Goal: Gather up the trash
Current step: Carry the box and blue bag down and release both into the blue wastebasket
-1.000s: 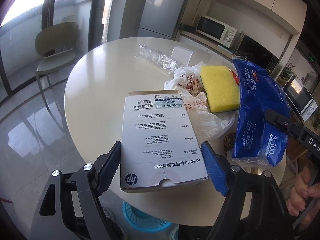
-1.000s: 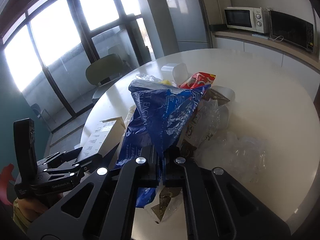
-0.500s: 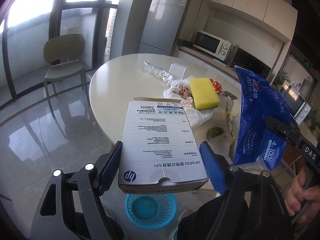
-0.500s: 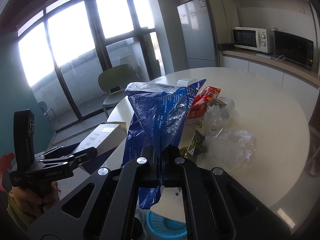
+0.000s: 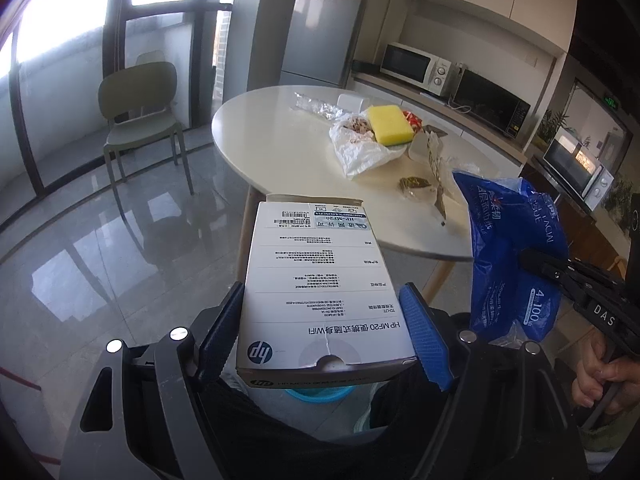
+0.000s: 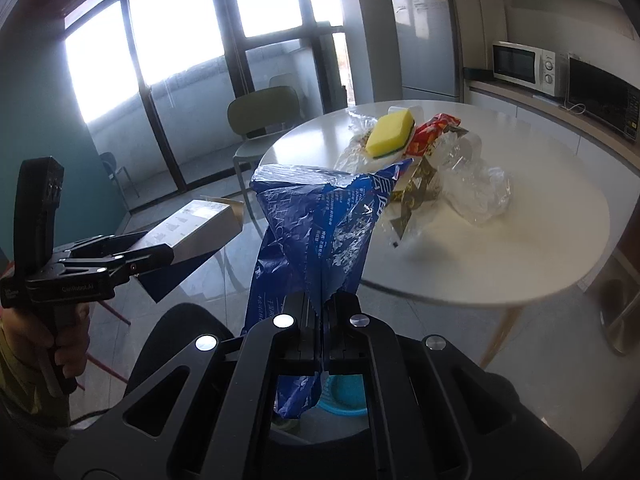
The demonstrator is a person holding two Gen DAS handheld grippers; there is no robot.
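Observation:
My left gripper (image 5: 326,330) is shut on a white HP box (image 5: 320,280), its blue pads pressing both long sides; the box hangs in the air off the table. In the right wrist view the same box (image 6: 192,228) shows at the left in the left gripper (image 6: 160,258). My right gripper (image 6: 322,308) is shut on a crumpled blue tissue wrapper (image 6: 316,224), also seen in the left wrist view (image 5: 508,256). Below both grippers a light blue basket (image 6: 346,398) stands on the floor, mostly hidden.
The round white table (image 5: 280,140) holds a yellow sponge (image 5: 390,124), a white plastic bag (image 5: 360,152), clear wrappers (image 6: 476,188) and a red snack pack (image 6: 430,134). A green chair (image 5: 140,108) stands by the windows. A hand (image 5: 600,376) grips the right tool.
Both grippers have drawn back from the table with the box and the blue wrapper; the table looks farther off and the blue basket now lies under them.

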